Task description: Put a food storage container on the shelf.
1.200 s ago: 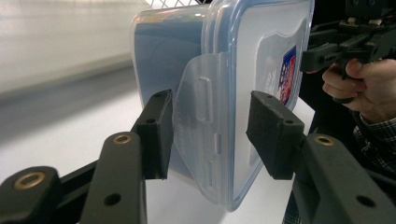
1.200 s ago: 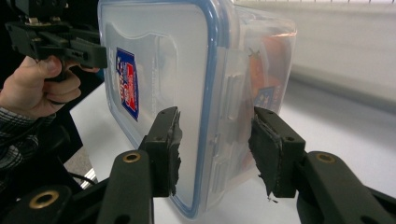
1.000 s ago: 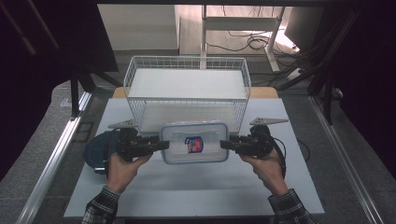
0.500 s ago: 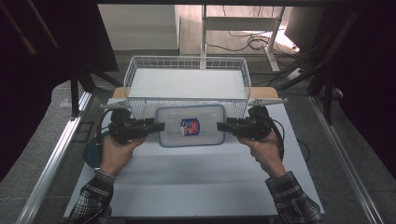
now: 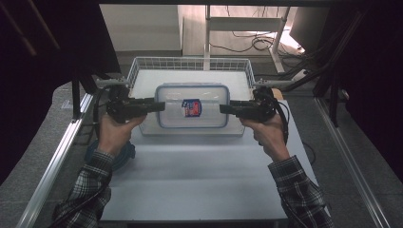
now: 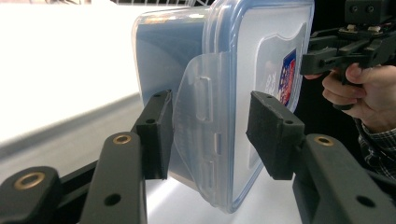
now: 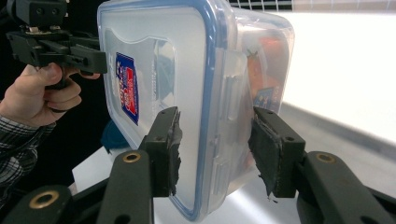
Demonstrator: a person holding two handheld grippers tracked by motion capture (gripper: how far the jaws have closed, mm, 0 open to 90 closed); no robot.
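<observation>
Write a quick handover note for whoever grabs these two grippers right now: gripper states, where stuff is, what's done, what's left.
Left gripper: shut on the container's left end.
Right gripper: shut on its right end.
Container: lid on, held level off the table, over the near edge of the wire basket.
Done: container gripped and lifted.
Left: probably carry it forward, lower it into the basket, release both ends together.
</observation>
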